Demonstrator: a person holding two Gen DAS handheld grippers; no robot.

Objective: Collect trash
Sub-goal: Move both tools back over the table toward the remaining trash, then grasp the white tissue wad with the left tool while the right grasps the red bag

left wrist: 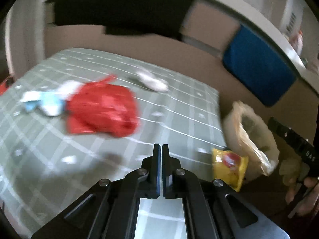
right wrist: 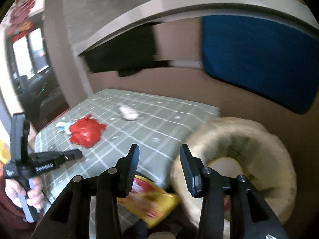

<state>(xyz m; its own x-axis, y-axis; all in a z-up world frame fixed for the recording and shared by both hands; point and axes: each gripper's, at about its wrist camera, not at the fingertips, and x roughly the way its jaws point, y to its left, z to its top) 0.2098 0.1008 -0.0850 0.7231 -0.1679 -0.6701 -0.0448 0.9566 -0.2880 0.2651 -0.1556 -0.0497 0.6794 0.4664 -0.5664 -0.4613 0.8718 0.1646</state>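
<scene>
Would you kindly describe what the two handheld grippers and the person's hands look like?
Both are matte black scissor linkages with silver pivot bolts. The left gripper has flat dark fingers; the right gripper has ribbed pads. The left one's body carries small white lettering and a grey handle, held by a bare hand with a dark red sleeve.

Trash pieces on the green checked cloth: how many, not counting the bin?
4. A red bag mid-cloth, a white-and-blue scrap touching its left side, a white wad farther back, and a yellow packet hanging off the edge beside the bin. Blur may hide smaller bits.

Grey-green white-checked tablecloth [left wrist: 179, 107], red bag [left wrist: 103, 109], yellow-and-red wrapper [left wrist: 229, 165], cream bin liner [right wrist: 249, 139], blue panel [left wrist: 257, 67]
</scene>
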